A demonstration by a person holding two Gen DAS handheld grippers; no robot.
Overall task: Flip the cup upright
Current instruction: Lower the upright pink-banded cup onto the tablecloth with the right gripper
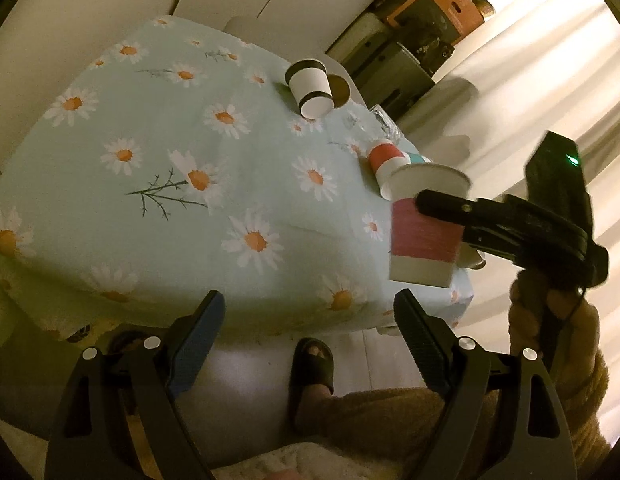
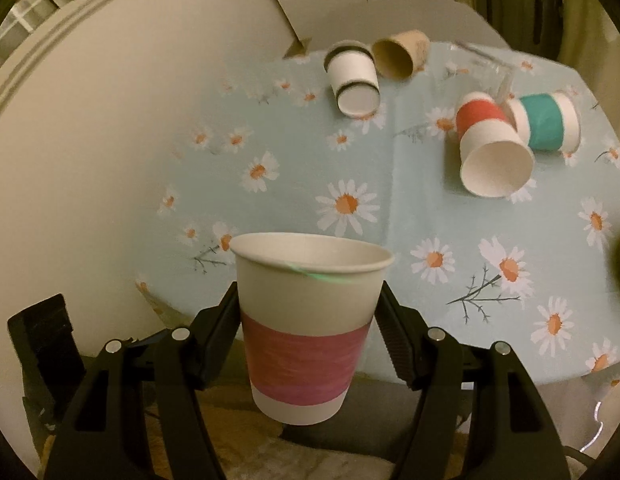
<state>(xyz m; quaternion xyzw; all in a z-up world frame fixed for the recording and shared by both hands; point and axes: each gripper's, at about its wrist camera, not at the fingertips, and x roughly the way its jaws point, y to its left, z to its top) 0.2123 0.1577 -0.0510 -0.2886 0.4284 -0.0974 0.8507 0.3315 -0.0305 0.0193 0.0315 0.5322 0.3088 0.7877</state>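
Note:
My right gripper is shut on a white paper cup with a pink band. It holds the cup upright, mouth up, in the air near the table's front edge. The left wrist view shows the same cup held by the right gripper above the table's right corner. My left gripper is open and empty, in front of the table edge, left of the held cup.
The table has a light blue daisy tablecloth. On it lie a red-banded cup, a teal-banded cup, a black-striped cup and a brown cup, all on their sides. A clear glass is at the back. A person's sandalled foot is below.

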